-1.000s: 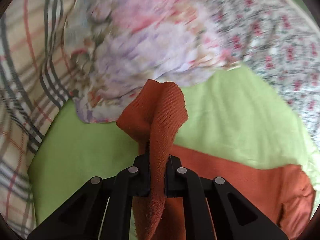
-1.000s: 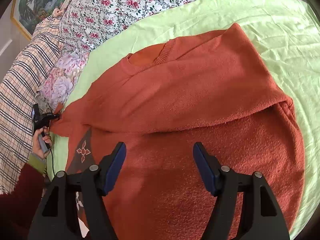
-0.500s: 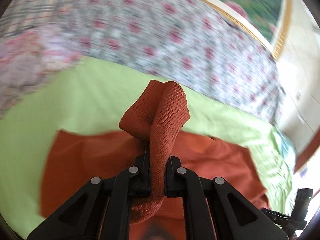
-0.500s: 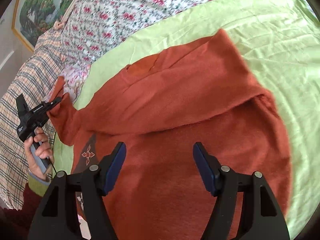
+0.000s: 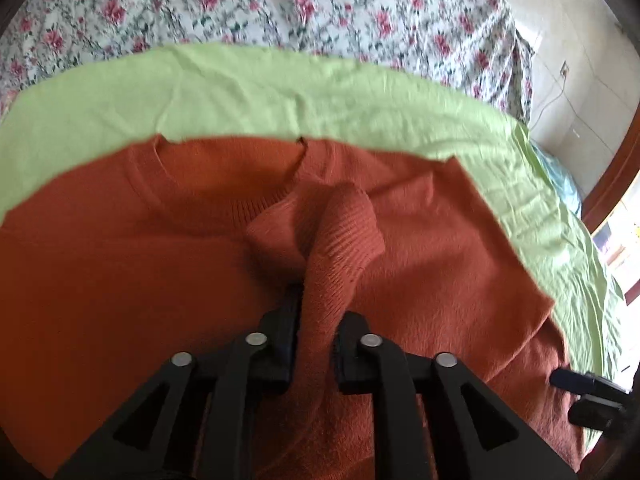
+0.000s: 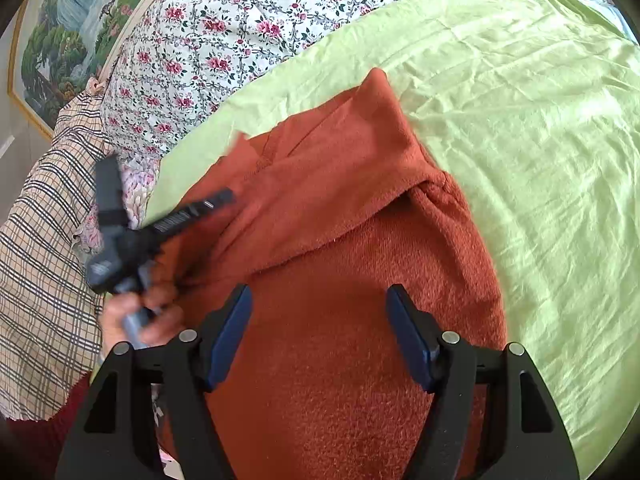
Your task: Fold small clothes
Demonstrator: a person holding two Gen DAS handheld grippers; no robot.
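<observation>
A rust-orange knit sweater (image 5: 120,264) lies on a light green sheet (image 5: 280,92), its neckline toward the far side. My left gripper (image 5: 314,320) is shut on the ribbed cuff of a sleeve (image 5: 340,240) and holds it above the sweater's chest. In the right wrist view the sweater (image 6: 340,340) has its right side folded inward. My right gripper (image 6: 318,332) is open and empty just above the sweater's lower body. The left gripper (image 6: 216,200) shows there at the left, over the sweater's left shoulder, blurred by motion.
A floral quilt (image 5: 280,4) lies beyond the green sheet. A plaid cloth (image 6: 44,260) and a pale floral garment (image 6: 136,188) lie at the left. A framed landscape painting (image 6: 72,28) hangs on the wall. The bed edge and floor (image 5: 580,92) are at the right.
My left gripper has carried the sleeve cuff from the left, off the sweater, inward over the sweater's chest. The right gripper has stayed open over the lower body.
</observation>
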